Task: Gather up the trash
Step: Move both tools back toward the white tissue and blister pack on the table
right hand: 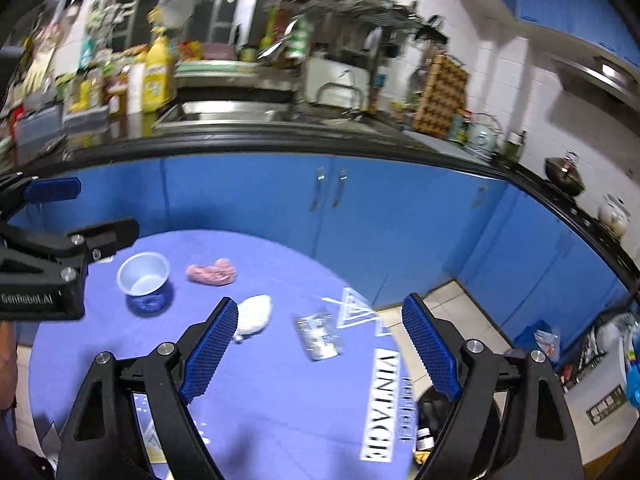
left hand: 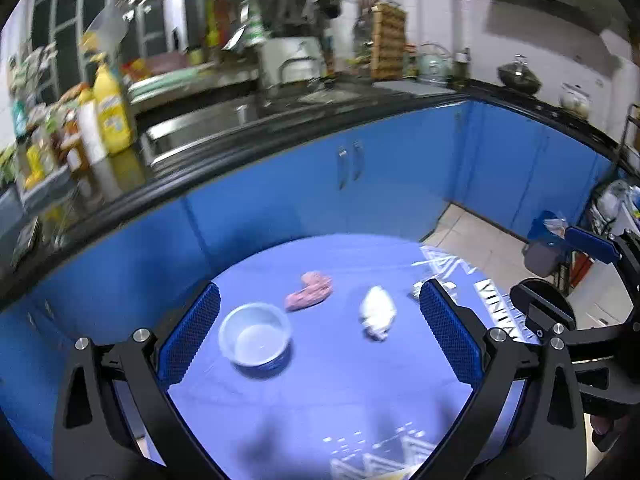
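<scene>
A round table under a blue cloth (left hand: 320, 380) carries the trash. A clear plastic cup (left hand: 254, 334) (right hand: 144, 276) stands upright at the left. Beside it lie a pink crumpled wad (left hand: 309, 290) (right hand: 212, 272) and a white crumpled paper (left hand: 378, 312) (right hand: 254, 314). A silvery wrapper (right hand: 318, 336) lies flat further right. My left gripper (left hand: 320, 292) hovers open over the near side of the table, holding nothing. My right gripper (right hand: 320, 302) is open and holds nothing; the wrapper shows between its fingers, the white paper by its left pad.
Blue cabinets (left hand: 360, 184) under a black counter edge (right hand: 280, 142) curve behind the table, with a sink and bottles (left hand: 108, 112) on top. A grey bin with a blue bag (left hand: 544, 248) stands on the tiled floor at the right. A dark bin (right hand: 432, 412) sits beside the table.
</scene>
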The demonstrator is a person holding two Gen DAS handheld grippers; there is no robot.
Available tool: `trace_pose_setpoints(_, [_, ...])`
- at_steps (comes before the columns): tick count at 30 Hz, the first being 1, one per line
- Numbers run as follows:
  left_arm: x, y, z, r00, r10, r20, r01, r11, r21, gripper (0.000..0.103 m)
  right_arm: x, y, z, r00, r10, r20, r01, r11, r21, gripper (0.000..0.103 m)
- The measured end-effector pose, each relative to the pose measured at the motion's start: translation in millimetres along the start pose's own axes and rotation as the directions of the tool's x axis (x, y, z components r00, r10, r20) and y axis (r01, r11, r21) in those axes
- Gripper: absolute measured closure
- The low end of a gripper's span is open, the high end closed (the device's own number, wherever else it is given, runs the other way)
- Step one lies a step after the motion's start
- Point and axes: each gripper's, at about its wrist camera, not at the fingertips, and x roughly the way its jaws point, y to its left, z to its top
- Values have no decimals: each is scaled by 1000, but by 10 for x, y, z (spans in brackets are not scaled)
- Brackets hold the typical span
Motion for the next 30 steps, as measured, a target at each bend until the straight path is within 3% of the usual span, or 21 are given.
trace_pose_setpoints(8, [469, 450, -376, 992, 32, -125, -39, 998, -53, 4, 549, 340, -111, 991, 68, -113, -70, 998, -7, 21])
trace_pose_setpoints(19, [1424, 670, -701, 952, 15, -306, -40, 996, -74, 4, 1520, 589, -352, 950, 127, -285, -125, 992, 26, 21])
trace_pose_setpoints(25, [1707, 733, -752, 939, 13, -344, -41, 996, -75, 5, 1914, 720, -390, 934, 137, -329, -133, 991, 33, 21])
trace_pose_setpoints(30, [1817, 737, -756, 938, 11, -346, -39, 997, -73, 5, 1996, 753, -379, 932, 141, -335, -136, 990, 37, 21])
